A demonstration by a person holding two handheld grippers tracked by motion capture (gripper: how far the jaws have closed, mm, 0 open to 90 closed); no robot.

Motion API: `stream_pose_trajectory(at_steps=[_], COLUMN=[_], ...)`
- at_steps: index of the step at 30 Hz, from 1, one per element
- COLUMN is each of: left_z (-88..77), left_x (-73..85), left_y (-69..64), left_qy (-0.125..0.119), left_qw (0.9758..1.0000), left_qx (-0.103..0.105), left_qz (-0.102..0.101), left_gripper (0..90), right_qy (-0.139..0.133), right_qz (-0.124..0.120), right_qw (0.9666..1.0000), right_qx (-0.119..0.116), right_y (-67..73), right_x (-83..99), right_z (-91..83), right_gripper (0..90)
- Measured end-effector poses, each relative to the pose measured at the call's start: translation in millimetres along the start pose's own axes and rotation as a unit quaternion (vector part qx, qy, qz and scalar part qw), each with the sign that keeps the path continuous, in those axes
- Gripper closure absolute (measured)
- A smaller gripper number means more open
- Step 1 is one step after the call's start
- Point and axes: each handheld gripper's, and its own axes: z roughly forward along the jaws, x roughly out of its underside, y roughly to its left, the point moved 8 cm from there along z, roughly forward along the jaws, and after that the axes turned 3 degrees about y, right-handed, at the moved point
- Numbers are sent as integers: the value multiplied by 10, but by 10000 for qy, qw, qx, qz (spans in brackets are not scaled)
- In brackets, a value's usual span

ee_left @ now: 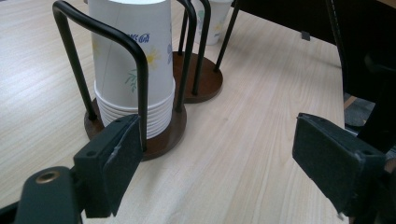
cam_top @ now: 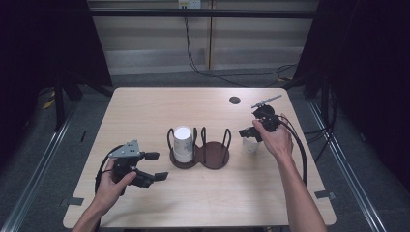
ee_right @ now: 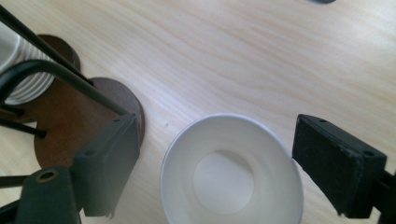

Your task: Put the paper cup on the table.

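Right gripper (cam_top: pixel 251 134) hangs mouth-down over a single paper cup (cam_top: pixel 249 144) that stands upright on the table (cam_top: pixel 145 104), at about three o'clock from the two-bay cup holder (cam_top: pixel 199 153). In the right gripper view its black jaws stand wide, one at each side of the cup's rim (ee_right: pixel 232 168), and neither pad touches the paper; the cup rests on the wood by its own weight, just beside the holder's empty brown base (ee_right: pixel 70 123).

Left gripper (cam_top: pixel 153 166) lies low near seven o'clock from the holder, held in the person's left hand (cam_top: pixel 112 186), jaws also spread wide and empty, pointing at the stack of cups (ee_left: pixel 133 65) that sits mouth-down in the holder's left bay. The right bay holds nothing.

Judging from this, the step in hand is setting a single cup down apart from the stack and letting it go. To do that well, the right gripper should rise straight up, keeping both pads away from the rim, since thin paper tips or dents at a light brush. A sideways drift toward nine o'clock would risk knocking the holder's wire loop (ee_right: pixel 56 77). The left gripper can wait where it is, ready to steady the stack if another cup is drawn.
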Motion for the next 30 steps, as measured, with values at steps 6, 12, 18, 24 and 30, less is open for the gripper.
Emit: stream_pose_trajectory(at_steps=[6,12,18,24,30], left_z=[13,9,-42,-51,-60], left_x=[7,22,53,71,159], left_y=[0,-14,-2,15,-16], left_qy=[17,18,-73,-46,64], left_qw=[10000,10000,9998,9997,9998], left_qx=[-6,-45,-170,-227,-189], left_qz=[-8,-31,-93,-111,-66], left_gripper=[160,160,160,160,160], right_qy=[-304,-676,-973,-1286,-1479], right_qz=[150,266,333,341,422], right_qw=[9994,9973,9947,9911,9881], right_qx=[-24,-70,10,16,-46], right_y=[-28,-4,37,115,138], right_x=[50,55,156,256,373], right_z=[-72,-206,-280,-370,-455], right_gripper=[146,151,156,156,156])
